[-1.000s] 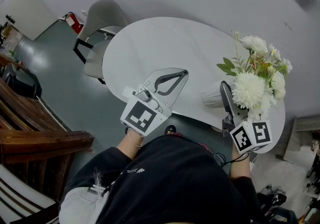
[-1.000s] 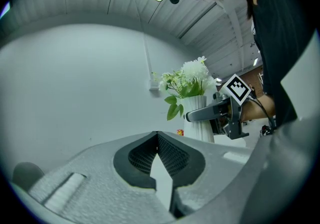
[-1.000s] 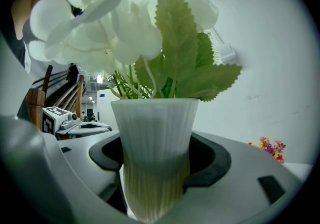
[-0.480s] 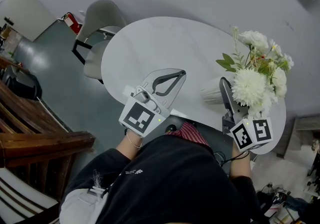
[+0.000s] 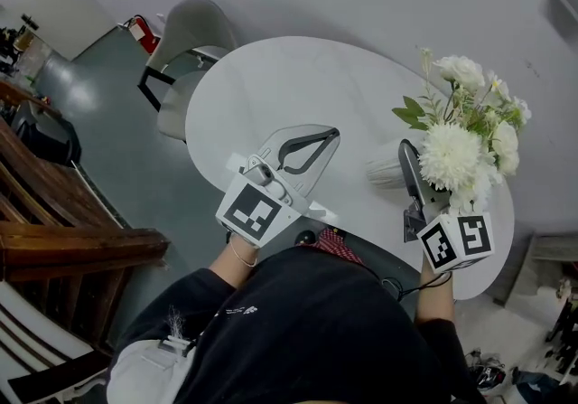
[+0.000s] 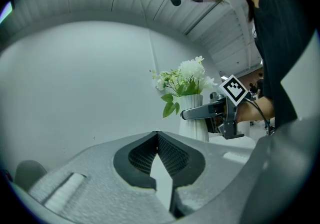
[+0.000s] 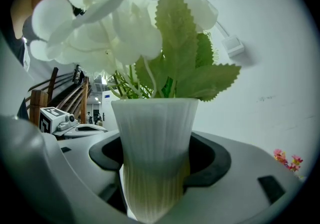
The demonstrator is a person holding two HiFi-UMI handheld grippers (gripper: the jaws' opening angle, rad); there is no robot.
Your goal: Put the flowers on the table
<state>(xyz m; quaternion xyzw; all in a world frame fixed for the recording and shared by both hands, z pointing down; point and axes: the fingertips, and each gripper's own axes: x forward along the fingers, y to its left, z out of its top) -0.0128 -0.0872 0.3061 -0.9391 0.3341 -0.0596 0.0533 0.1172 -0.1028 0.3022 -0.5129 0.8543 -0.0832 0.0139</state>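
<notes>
Flowers held over the table's right end
The right gripper clamps their ribbed vase. The left gripper is closed and empty at the near edge. I cannot tell whether the base is down; release remains.

Vase mouth under the flowers

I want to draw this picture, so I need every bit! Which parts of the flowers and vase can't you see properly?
- Bottom of the ribbed vase: cut off by the right gripper view's lower edge, so whether it rests on the table cannot be told.
- Head view: the white flowers and the right gripper cover most of the ribbed vase.
- Pink blossoms, right gripper view: too small at the edge to name.
</notes>
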